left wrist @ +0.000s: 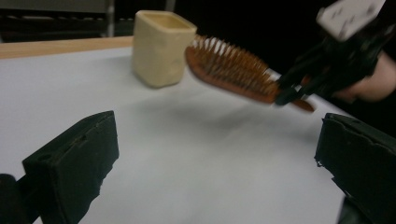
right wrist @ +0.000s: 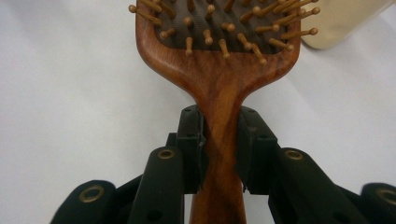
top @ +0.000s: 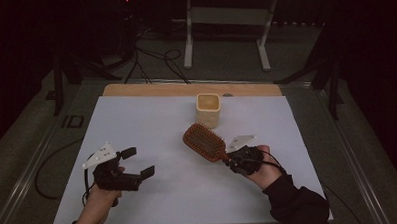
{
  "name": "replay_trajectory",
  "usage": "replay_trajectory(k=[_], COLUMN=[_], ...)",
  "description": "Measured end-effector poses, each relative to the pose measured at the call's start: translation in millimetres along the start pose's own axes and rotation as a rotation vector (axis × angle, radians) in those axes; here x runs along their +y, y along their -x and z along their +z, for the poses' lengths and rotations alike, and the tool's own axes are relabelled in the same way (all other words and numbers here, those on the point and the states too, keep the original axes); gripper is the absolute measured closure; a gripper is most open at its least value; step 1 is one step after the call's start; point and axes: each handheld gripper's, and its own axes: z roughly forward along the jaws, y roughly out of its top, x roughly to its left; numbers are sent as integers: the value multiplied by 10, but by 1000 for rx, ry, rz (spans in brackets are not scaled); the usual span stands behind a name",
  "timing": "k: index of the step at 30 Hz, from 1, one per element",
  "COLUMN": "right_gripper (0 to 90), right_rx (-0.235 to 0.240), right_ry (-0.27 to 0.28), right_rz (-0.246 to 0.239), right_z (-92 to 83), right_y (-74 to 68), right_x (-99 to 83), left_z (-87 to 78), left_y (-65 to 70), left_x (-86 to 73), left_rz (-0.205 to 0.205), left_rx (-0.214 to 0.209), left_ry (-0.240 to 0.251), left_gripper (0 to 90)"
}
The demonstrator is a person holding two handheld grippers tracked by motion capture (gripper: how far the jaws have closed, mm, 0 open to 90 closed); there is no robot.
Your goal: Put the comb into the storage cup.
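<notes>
A brown wooden hairbrush with bristles facing up hangs above the white mat, its head near a cream square cup. My right gripper is shut on the brush handle, one pad on each side. The brush and the cup stand ahead in the left gripper view, with the right gripper holding the brush off the surface. My left gripper is at the mat's left, jaws wide apart and empty.
A white mat covers the table, with a wooden strip along its far edge. Cables and a white metal stand lie on the floor beyond. A dark sleeve comes in at the bottom right.
</notes>
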Motion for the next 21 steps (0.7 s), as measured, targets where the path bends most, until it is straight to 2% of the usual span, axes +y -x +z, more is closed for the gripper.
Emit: replay_trajectory(k=[5, 10, 12, 13, 17, 20, 21], right_gripper=[735, 735, 735, 735, 735, 735, 735], right_rx=[-1, -2, -10, -6, -9, -5, -4], right_ry=[19, 30, 37, 43, 48, 49, 50], right_rz=[1, -4, -7, -11, -8, -6, -8], right_z=[-18, -30, -31, -35, -29, -19, -16], right_y=[-4, -3, -10, -4, -16, -14, -13], right_x=[13, 37, 40, 51, 66, 76, 79], left_z=[174, 391, 438, 531, 718, 834, 834], left_y=[12, 58, 64, 66, 56, 37, 37], left_x=[189, 292, 303, 321, 328, 318, 318], left_rz=[-74, -91, -97, -115, -164, -203, -203], left_rx=[-53, -64, -69, -80, -106, -111, -111], left_ry=[9, 6, 8, 3, 5, 5, 5], left_gripper=[0, 0, 0, 0, 0, 0, 0])
